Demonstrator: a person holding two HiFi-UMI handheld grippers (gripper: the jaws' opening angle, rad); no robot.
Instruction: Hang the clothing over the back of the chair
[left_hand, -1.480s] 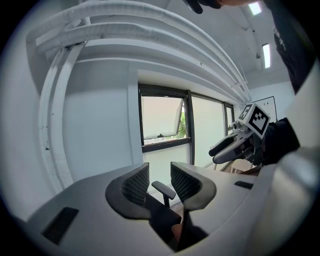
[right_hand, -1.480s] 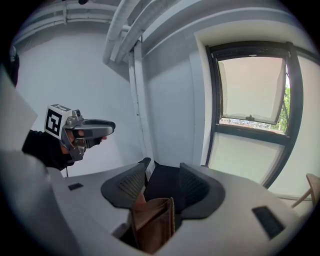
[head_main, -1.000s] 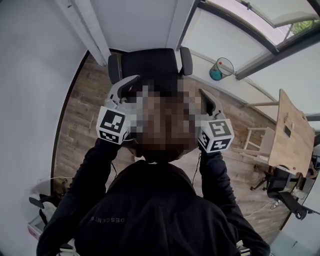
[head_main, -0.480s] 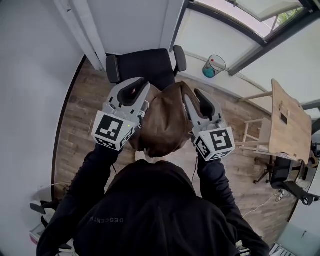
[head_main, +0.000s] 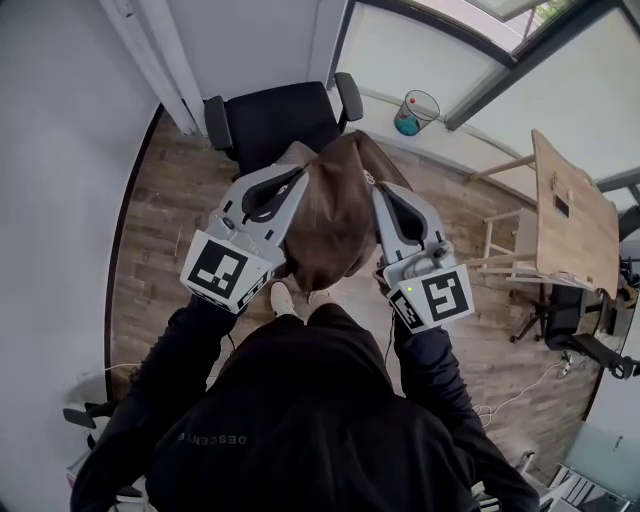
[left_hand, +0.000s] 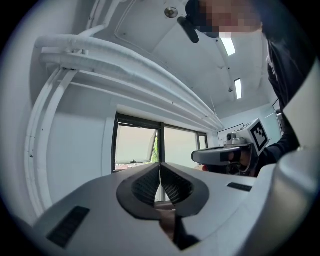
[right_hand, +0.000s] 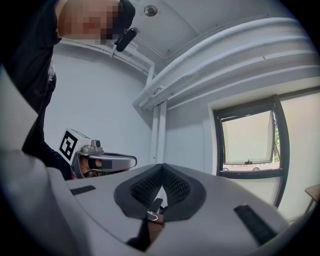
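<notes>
A brown garment (head_main: 335, 215) hangs in the air between my two grippers, above the wooden floor and just short of the black office chair (head_main: 275, 120). My left gripper (head_main: 297, 178) is shut on the garment's left edge; brown cloth (left_hand: 167, 222) shows under its closed jaws (left_hand: 160, 170). My right gripper (head_main: 378, 192) is shut on the right edge. A zip pull and brown cloth (right_hand: 152, 220) sit beneath its closed jaws (right_hand: 162, 170). Both grippers point level toward the chair. Each gripper view also shows the other gripper.
A white wall and pipes stand left of the chair. A teal bin (head_main: 412, 110) sits by the window wall beyond it. To the right are a wooden table (head_main: 570, 230) and a pale stool (head_main: 505, 250). The person's shoes (head_main: 300, 298) stand below the garment.
Both grippers have moved forward toward the chair and spread apart, carrying the brown garment with them. Their jaws have gone from open to shut.
</notes>
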